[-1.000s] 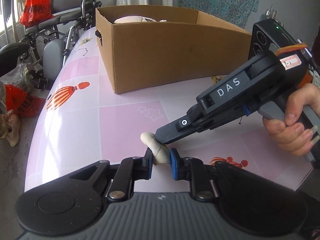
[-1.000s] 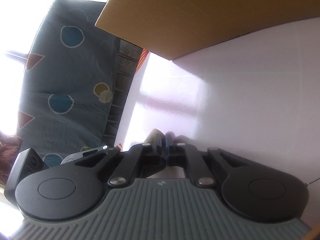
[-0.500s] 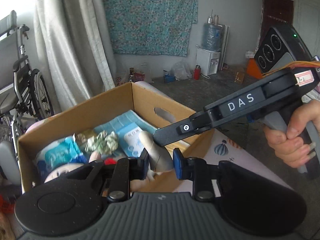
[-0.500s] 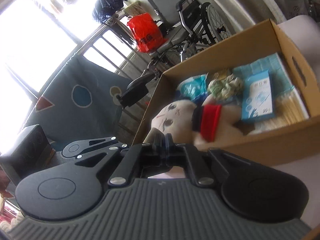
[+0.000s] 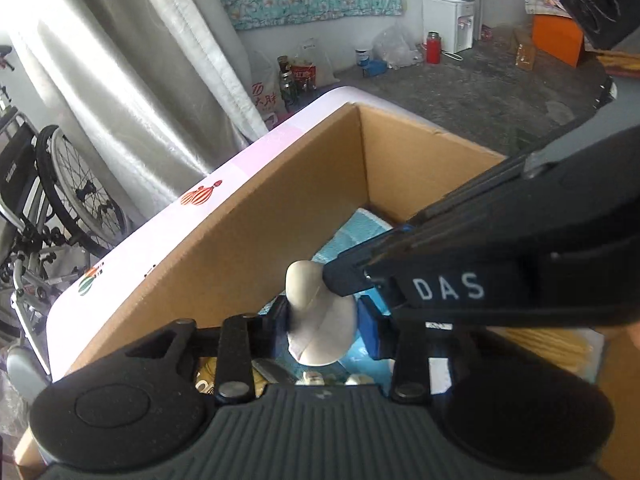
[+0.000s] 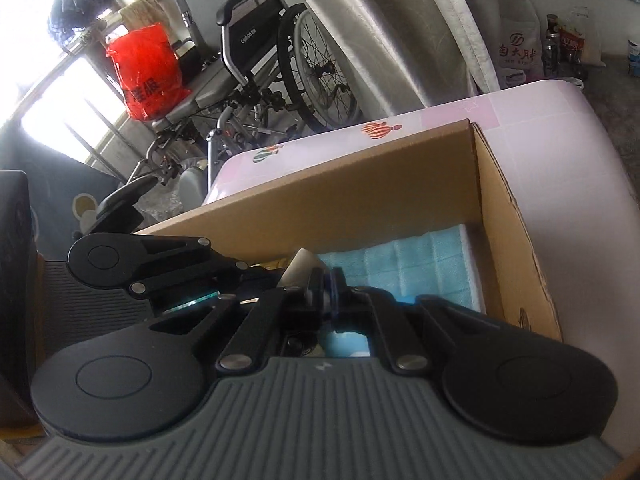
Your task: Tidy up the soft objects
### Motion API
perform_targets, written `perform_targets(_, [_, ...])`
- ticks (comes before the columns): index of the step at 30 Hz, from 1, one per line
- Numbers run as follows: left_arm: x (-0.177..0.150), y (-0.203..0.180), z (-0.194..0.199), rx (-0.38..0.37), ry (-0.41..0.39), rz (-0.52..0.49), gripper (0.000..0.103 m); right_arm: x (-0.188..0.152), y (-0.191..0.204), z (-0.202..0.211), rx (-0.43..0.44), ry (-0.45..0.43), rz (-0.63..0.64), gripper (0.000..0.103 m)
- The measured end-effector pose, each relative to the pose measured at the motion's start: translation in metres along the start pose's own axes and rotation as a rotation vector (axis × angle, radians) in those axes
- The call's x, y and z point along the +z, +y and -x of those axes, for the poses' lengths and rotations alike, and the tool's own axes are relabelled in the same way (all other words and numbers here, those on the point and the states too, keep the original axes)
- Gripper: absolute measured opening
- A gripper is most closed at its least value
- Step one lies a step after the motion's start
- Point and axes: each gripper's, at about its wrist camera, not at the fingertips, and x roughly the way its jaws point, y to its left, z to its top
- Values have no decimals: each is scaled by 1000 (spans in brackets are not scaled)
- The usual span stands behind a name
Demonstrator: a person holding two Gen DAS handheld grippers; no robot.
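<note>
Hanging over the open cardboard box [image 5: 256, 216], a beige soft toy piece [image 5: 320, 320] is seen between the left gripper [image 5: 324, 326] pads, whose jaws have just been opening; a gap shows beside it. The right gripper [image 6: 327, 294] is pinched tight on the piece's edge, above the blue cloth [image 6: 416, 268] inside the box.

Closed right gripper [image 6: 329, 285] pinching beige soft toy [image 6: 298, 270] over cardboard box [image 6: 508, 216].

Your box [image 5: 256, 232] sits on the table [image 5: 168, 216]; folded cloth [image 6: 420, 268] lies inside it; wheelchair [image 6: 280, 60] stands behind the table
</note>
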Motion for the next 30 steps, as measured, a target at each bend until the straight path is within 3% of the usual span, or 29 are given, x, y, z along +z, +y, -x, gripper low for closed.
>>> perform_targets(1, [-1, 2, -7, 8, 6, 12, 56, 2, -4, -11, -13, 5, -12, 2])
perform_targets(3, [-2, 6, -18, 40, 22, 13, 57, 5, -10, -32, -36, 32, -27, 2])
perform_targets(5, [-8, 10, -26, 60, 47, 23, 67, 6, -14, -44, -64, 34, -18, 1])
perform_targets(7, [-11, 13, -27, 93, 47, 40, 65, 6, -17, -51, -80, 30, -3, 2])
perform_targets(8, [-12, 16, -23, 90, 31, 54, 62, 6, -17, -52, -71, 27, 2, 3])
perform_targets(10, [-11, 21, -17, 73, -2, 82, 35, 6, -15, -51, -41, 30, 25, 3])
perform_targets(12, [-6, 20, -14, 61, 3, 85, 27, 5, -14, -54, -71, 37, 40, 4])
perform_targets(15, [-1, 11, -9, 104, 44, 36, 32, -2, -11, -44, -94, 34, 37, 4])
perform_targets(19, [-13, -1, 38, 144, 18, 40, 38, -9, -1, 2, -38, -8, 93, 4])
perform_targets(22, [-40, -13, 94, 75, -8, 119, 47, -25, 15, 47, -3, 23, 212, 4])
perform_targets(24, [-62, -31, 128, 34, -20, 130, 56, -44, 23, 74, 26, 71, 258, 4])
perform_targets(26, [-91, -52, 166, -11, -70, 143, 83, -67, 32, 105, 76, 105, 294, 5])
perform_targets(27, [-104, -60, 180, -55, -100, 141, 87, -78, 36, 122, 107, 113, 315, 8])
perform_targets(29, [-126, -75, 197, -129, -130, 97, 89, -96, 43, 144, 143, 142, 383, 26])
perform_targets(30, [-131, -81, 195, -169, -107, 78, 89, -104, 48, 150, 153, 194, 442, 44])
